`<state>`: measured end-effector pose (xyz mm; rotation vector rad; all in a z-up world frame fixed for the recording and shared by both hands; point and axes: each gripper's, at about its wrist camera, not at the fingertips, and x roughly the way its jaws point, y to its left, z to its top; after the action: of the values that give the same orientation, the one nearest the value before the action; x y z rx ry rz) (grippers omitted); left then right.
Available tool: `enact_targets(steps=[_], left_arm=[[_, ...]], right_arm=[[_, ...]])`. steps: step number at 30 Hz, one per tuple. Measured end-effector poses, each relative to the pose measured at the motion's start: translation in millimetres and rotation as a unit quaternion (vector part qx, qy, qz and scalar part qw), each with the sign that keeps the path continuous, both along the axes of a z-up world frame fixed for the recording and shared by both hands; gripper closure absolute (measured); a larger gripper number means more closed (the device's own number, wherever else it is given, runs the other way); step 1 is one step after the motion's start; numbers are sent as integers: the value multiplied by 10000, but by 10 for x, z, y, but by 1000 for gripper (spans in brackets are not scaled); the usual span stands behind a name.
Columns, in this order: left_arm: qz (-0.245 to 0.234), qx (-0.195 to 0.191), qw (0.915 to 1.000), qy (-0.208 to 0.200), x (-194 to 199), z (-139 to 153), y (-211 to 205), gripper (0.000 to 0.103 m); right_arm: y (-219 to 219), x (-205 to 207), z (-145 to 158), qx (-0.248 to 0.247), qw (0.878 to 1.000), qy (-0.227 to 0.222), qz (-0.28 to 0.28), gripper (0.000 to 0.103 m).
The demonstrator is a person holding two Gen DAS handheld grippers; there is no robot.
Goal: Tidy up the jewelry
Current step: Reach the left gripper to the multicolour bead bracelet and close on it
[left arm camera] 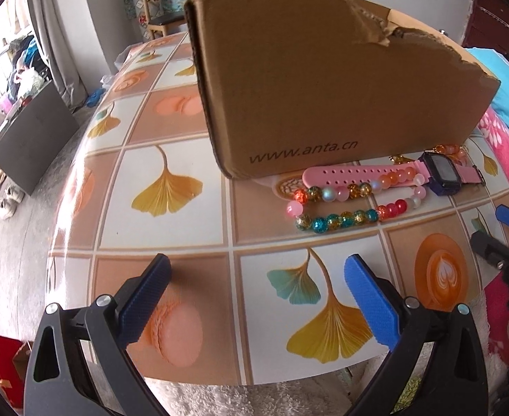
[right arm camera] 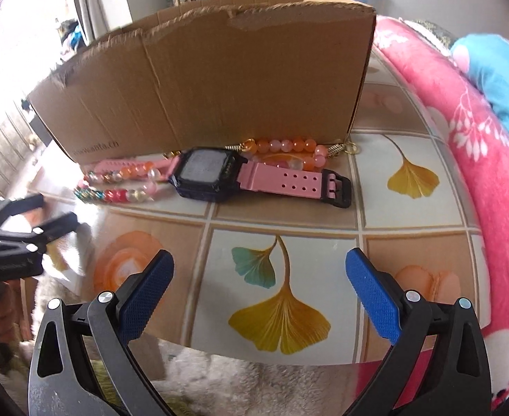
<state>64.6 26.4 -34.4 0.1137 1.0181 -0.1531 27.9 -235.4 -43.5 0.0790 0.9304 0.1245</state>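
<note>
A pink-strapped watch (right arm camera: 219,176) with a dark square face lies flat in front of an open cardboard box (right arm camera: 198,79). A multicoloured bead bracelet (left arm camera: 351,204) lies beside its strap, seen as the bracelet (right arm camera: 122,183) in the right wrist view. Behind the watch sits an orange bead bracelet (right arm camera: 289,149) with a gold clasp. My left gripper (left arm camera: 257,277) hovers open over the table's near edge, well short of the jewelry. My right gripper (right arm camera: 259,274) is open too, a tile short of the watch, and shows as the other gripper (left arm camera: 504,235) at the right of the left wrist view.
The tiled tablecloth (left arm camera: 171,187) with ginkgo leaves covers a table (right arm camera: 410,208). A pink floral blanket (right arm camera: 469,145) and a blue cushion (right arm camera: 497,69) rise on the right. A chair (left arm camera: 164,3) stands behind the box. A fluffy white rug (right arm camera: 254,381) lies below the near edge.
</note>
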Motion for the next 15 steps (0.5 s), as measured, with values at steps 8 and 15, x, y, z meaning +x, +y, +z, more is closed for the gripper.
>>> enact_targets(steps=[8,15], left_arm=[[-318,-604,9963,-524,88,189,62,16],[-406,-786,9953,-405,196,154,25,44]], right_arm=[[70,112,218,1203,9902,-418,574,27],[293,350,151,1206,9902,-245,659,70]])
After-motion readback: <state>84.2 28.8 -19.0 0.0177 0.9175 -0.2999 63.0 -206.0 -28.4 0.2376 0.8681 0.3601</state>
